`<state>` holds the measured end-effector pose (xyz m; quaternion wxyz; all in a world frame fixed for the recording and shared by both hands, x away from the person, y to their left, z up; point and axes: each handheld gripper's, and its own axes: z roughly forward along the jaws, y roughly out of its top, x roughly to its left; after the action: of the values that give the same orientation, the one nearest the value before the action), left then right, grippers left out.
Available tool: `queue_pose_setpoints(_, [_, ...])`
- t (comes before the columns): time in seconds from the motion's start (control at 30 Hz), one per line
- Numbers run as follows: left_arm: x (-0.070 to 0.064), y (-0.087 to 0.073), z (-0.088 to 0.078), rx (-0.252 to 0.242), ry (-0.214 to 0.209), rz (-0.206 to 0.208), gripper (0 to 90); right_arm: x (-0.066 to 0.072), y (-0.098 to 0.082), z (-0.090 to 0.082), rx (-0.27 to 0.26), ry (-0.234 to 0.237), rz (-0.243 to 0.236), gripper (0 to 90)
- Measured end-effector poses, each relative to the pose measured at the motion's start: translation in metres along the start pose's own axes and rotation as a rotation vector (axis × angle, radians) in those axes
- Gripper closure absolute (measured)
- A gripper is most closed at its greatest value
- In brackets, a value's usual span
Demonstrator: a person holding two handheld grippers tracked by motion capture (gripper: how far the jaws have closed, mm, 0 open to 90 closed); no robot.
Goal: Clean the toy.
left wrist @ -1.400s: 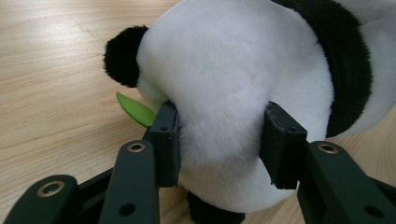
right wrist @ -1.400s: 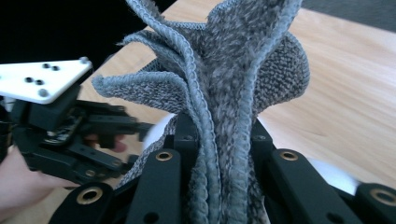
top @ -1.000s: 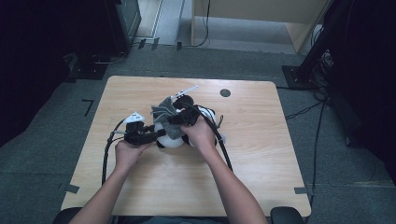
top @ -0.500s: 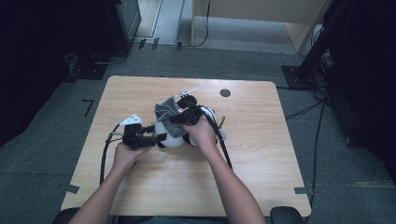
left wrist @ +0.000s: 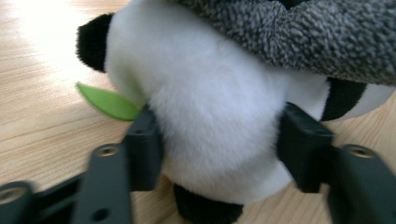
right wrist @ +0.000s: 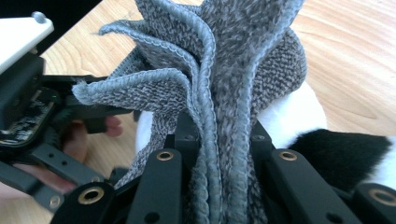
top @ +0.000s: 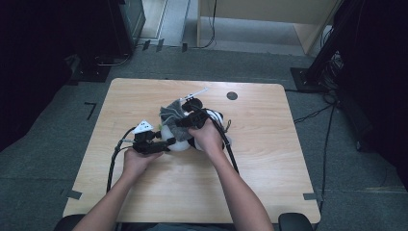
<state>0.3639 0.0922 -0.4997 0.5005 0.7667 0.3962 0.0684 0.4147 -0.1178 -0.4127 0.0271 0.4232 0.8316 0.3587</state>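
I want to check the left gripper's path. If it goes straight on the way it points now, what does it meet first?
The panda toy: its white body already sits between the left gripper's fingers, which have just been closing and seem to touch its sides. Above it hangs the grey cloth that the right gripper holds.

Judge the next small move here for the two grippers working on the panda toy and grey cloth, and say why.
Probably the right gripper, clamped on the bunched grey cloth, should draw it further over the plush panda. The left gripper has just been closing, its jaws pressing the panda's white body on both sides, so the toy looks steadied while the cloth covers it only in part.
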Motion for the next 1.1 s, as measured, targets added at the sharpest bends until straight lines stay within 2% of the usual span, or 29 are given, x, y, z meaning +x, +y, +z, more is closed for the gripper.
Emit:
queue_pose_setpoints(0.07, [-0.001,0.001,-0.001,0.007,0.005,0.003,47.6,-0.002,0.000,-0.005,0.002,-0.013,-0.012,74.1])
queue_pose_setpoints(0.23, [-0.002,0.003,-0.003,0.018,0.002,-0.004,50.8,-0.011,-0.006,-0.025,0.009,-0.078,-0.029,74.0])
queue_pose_setpoints(0.33, [-0.003,0.004,-0.003,0.019,0.002,-0.009,50.8,-0.022,-0.012,-0.039,-0.009,-0.088,-0.010,74.0])
queue_pose_setpoints(0.47, [-0.003,0.004,-0.004,0.017,-0.002,-0.018,50.8,-0.037,-0.017,-0.056,-0.042,-0.086,0.037,74.0])
queue_pose_setpoints(0.67, [-0.002,0.005,-0.004,0.015,-0.005,-0.011,51.4,-0.053,-0.025,-0.074,-0.069,-0.102,0.050,73.6])
queue_pose_setpoints(0.83, [-0.002,0.004,-0.005,0.015,-0.009,-0.008,51.9,-0.067,-0.035,-0.087,-0.091,-0.113,0.087,73.6])
queue_pose_setpoints(1.1, [-0.001,0.003,-0.006,0.007,-0.011,-0.005,51.7,-0.085,-0.047,-0.107,-0.094,-0.177,0.130,74.1])
